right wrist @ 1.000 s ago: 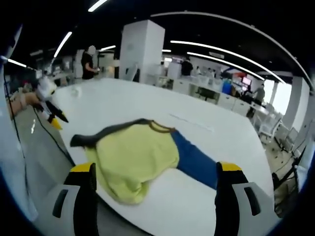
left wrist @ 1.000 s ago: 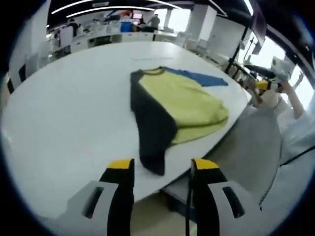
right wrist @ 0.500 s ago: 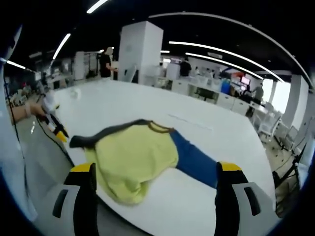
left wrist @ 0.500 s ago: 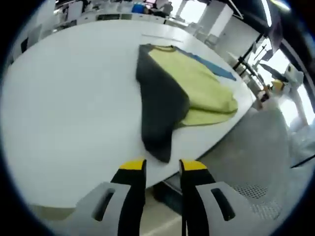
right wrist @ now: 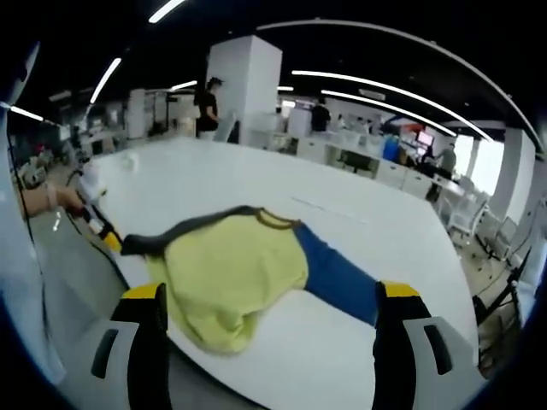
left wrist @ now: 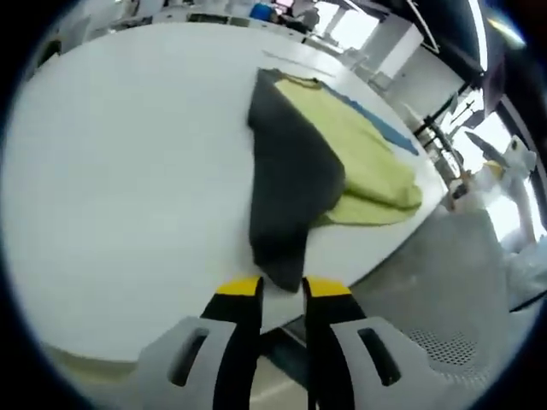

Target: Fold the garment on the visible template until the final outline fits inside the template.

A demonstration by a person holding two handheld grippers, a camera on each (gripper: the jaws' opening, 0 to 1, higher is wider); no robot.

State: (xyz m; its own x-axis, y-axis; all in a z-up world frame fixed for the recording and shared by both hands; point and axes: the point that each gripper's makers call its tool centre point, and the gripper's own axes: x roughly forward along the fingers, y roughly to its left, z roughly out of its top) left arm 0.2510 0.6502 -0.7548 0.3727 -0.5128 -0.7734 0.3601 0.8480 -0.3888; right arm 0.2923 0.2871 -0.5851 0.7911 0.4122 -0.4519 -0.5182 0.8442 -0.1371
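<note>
Left gripper (left wrist: 272, 286) low at the near table edge, jaws drawn close but with a slim gap, the dark sleeve tip (left wrist: 282, 260) just ahead of the yellow tips; cannot tell whether cloth is pinched between them or merely lying just beyond. Dark sleeve (left wrist: 286, 184) running up the white table (left wrist: 111, 171) toward the collar; yellow body (left wrist: 363, 166) bunched to the right of it, hem near the table's edge; blue sleeve (left wrist: 389, 132) poking out beyond.

In the right gripper view, the left gripper (right wrist: 107, 235) seen at the sleeve end on the far left; garment (right wrist: 235, 273) rumpled near the table's near edge, blue sleeve (right wrist: 338, 278) stretched toward the right; right gripper (right wrist: 272, 312) hovering short of the cloth, jaws spread wide, nothing between them.

No template outline discernible on the table; no containers anywhere in view.

Risks, as a judgement: thin bite on the sleeve tip likely to slip when lifted; cloth so close to the edge could slide off if dragged toward the person; pulling one sleeve alone may drag the bunched body askew rather than fold it.
</note>
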